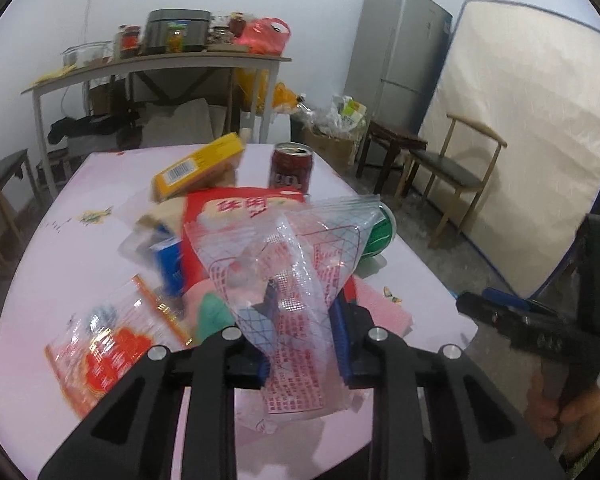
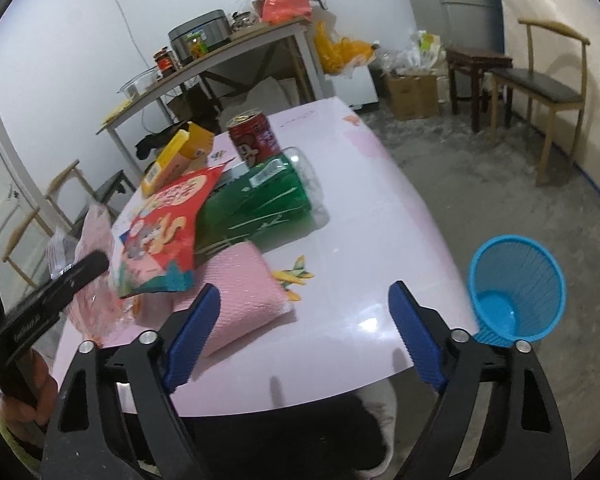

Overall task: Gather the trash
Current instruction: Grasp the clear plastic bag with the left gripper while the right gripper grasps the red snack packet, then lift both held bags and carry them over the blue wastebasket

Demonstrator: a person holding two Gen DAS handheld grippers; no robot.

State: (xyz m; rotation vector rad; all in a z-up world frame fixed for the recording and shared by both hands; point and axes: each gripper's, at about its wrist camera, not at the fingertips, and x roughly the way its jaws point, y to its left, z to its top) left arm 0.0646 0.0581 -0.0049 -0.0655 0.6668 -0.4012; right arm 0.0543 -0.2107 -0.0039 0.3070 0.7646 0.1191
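On a pale pink table (image 2: 364, 208) in a white-walled room lies a heap of trash: a red drink can (image 2: 254, 136) standing upright at the far side, a yellow box (image 2: 180, 152) beside it, a green plastic bottle (image 2: 256, 204) on its side, a red snack packet (image 2: 160, 236) leaning over the bottle, and a pink cloth (image 2: 244, 292) nearest the front edge. Behind stand a cluttered side table (image 1: 160, 64), a grey fridge (image 1: 396, 44), a mattress (image 1: 520, 140) propped against the wall and a wooden chair (image 1: 452, 176). Only the right wrist view shows the blue mesh bin (image 2: 516, 288) on the floor just off the table's right corner; only the left wrist view shows a second flat wrapper with red print (image 1: 112, 340) lying at the near left of the table. The left gripper (image 1: 304, 344) points down over the pile with its jaws drawn in on a clear printed plastic bag (image 1: 296, 280) — the bag stands up crumpled between the blue pads (image 1: 340, 344) and hangs below them. The right gripper (image 2: 304, 336) tilts down over the table's near edge, jaws wide apart and holding nothing — its left pad sits just over the pink cloth. Each view catches the other tool at its margin, gripped by a hand (image 1: 568, 416).
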